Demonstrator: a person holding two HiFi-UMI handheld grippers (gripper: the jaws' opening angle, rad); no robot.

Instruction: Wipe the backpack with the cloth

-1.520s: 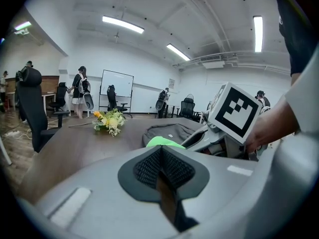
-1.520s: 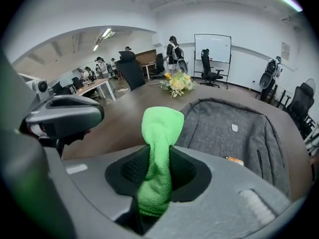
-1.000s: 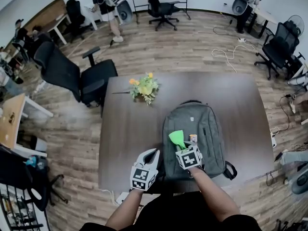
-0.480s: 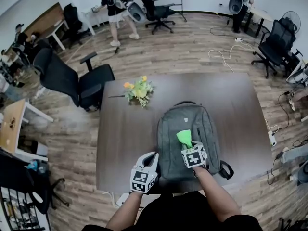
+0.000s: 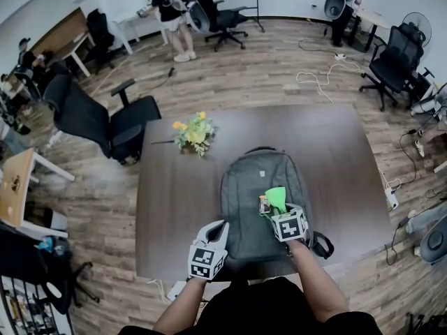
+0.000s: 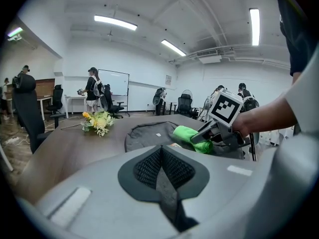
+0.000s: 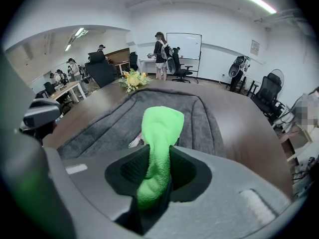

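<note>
one dark tabletop (image 5: 174, 208) carries a grey backpack (image 5: 248, 201) lying flat. left tongs (image 5: 221, 227) sit closed and empty just beside its near left edge. right tongs (image 5: 271, 211) pinch a green cloth (image 5: 277, 197) over the backpack's right side.

A brown table (image 5: 347, 167) bears yellow flowers (image 5: 192, 132).

Green on grey, basically

Cloth (image 5: 276, 198) is bright lime green, backpack (image 5: 251, 180) a heathered mid-grey, table (image 5: 174, 194) dark brown. Left gripper (image 5: 221, 229) and right gripper (image 5: 271, 211) are pale grey with black-and-white square markers. Flowers (image 5: 192, 132) are yellow and green, floor (image 5: 279, 68) streaky brown planks.
</note>
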